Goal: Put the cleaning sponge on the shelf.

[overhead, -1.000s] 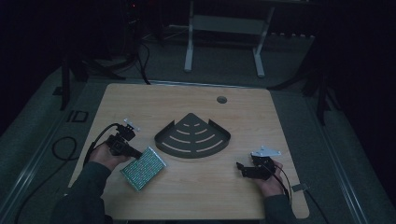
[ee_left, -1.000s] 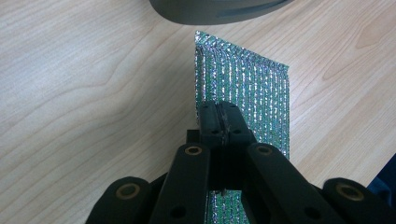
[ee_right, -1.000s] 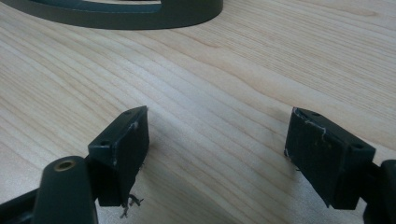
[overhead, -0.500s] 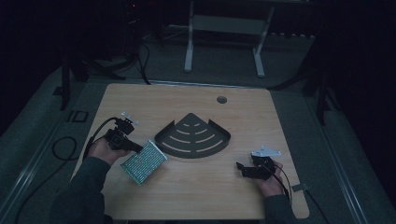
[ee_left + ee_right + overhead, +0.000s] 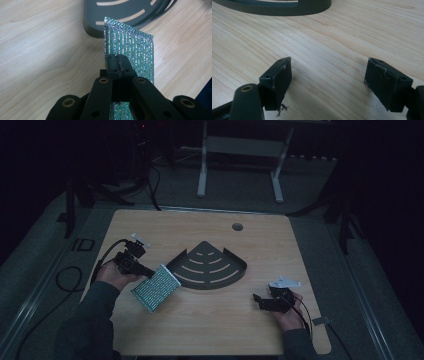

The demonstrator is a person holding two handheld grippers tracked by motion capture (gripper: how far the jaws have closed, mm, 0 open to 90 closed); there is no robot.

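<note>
While I hold both tools over the bench (image 5: 210,330), this is what I read:

Left gripper: my left gripper (image 5: 117,65) sits near the bench's left edge, about halfway along it, with its jaws pressed together on a glittery green mesh pad (image 5: 130,50).

Mesh pad: from the high view the pad (image 5: 156,287) hangs off the jaw tips, angled toward the near edge. In the left gripper view it stands edge-up between the jaws, its far corner just in front of the tray's rounded corner. I cannot tell whether its lower edge touches the wood.

Tray: a dark fan-shaped tray (image 5: 210,267) with curved slots lies flat at the middle of the bench, its point toward the far edge. The pad is just beside its left corner.

Right gripper: my right gripper (image 5: 261,301) rests by the near right corner, its jaws spread wide apart with bare wood between them. In the right gripper view the tray's rim (image 5: 287,6) shows well beyond the jaws.

Bench: a round hole (image 5: 237,226) sits near the far edge, right of centre.
</note>
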